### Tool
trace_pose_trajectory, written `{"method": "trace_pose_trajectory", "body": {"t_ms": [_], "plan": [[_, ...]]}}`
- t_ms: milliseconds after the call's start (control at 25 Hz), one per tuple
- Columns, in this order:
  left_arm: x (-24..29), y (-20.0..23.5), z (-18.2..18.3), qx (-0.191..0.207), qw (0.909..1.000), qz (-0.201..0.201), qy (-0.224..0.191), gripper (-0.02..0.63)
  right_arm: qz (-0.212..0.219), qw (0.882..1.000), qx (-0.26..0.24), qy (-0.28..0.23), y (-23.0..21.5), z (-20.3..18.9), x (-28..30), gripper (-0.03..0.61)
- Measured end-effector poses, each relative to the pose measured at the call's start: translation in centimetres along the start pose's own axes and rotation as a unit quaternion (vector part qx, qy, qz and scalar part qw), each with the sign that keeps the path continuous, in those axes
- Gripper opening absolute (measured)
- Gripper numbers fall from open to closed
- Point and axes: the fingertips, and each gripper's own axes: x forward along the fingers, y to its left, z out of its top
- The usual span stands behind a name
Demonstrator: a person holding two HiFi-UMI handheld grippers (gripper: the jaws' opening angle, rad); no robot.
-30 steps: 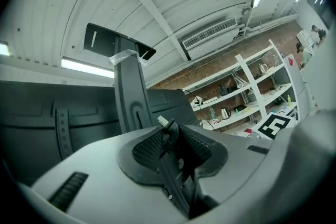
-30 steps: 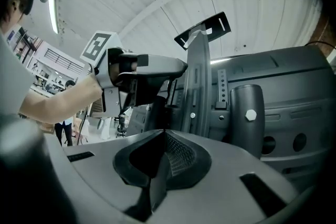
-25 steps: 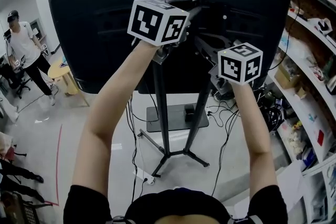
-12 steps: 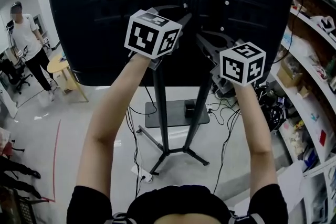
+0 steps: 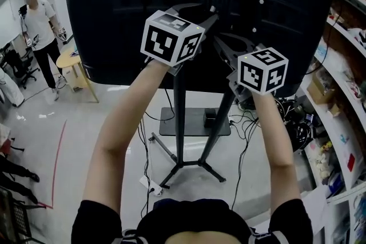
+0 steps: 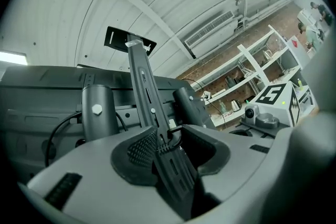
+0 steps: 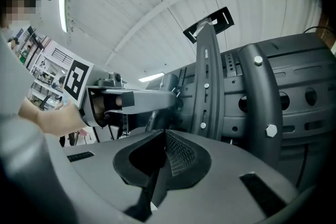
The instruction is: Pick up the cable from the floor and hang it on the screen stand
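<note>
left gripper [image 6: 169,134]: raised at the back of the screen, centre of the head view. Its jaws stand apart and have just been opening; the pads press on nothing.
cable [image 6: 180,139]: a thin black loop between the left jaw tips, close against the stand's bracket. I cannot tell whether it hangs on the bracket.
right gripper [image 7: 161,134]: right of centre in the head view, lower in the frame than the left one. Its jaws meet at the tips, and nothing can be made out between them.
screen [image 5: 114,20]: large, with its black back toward the camera, filling the top of the head view.
stand [image 5: 178,123]: a dark pole and splayed legs below the screen, centre of the frame.
bracket [image 6: 143,86]: a slotted upright strip on the screen's back, rising past its top edge in both gripper views.
plate [image 5: 191,122]: dark and flat on the floor, behind the legs.
floor [image 5: 86,140]: pale, with loose wires [image 5: 246,123] right of the plate and a white power strip [image 5: 150,184] by the near left leg.
person [image 5: 40,20]: upper left, standing in a white top beside a small wooden table [image 5: 71,66].
shelves [image 5: 337,123]: along the right edge, crowded with small things.
</note>
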Motion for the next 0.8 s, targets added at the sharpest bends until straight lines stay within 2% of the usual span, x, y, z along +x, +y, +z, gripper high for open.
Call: {"method": "trace_pose_trajectory", "body": {"t_ms": [280,480,800], "plan": [[-1.3,0.4,0.4,-0.008,0.9995,0.017,-0.027,0.155,-0.009,1.000,0.020,0.003,0.6,-1.8,0.0,0.025],[-2.7,-0.5,0.9,-0.031,0.9984,-0.004,-0.046,0.163,-0.028,0.999,0.025,0.002,0.8,-2.8,-0.4,0.025],[-5.9,-0.9,-3.0,-0.060,0.9978,-0.015,-0.024,0.161,-0.044,0.999,0.030,0.005,3.2,-4.6,0.1,0.025]]}}
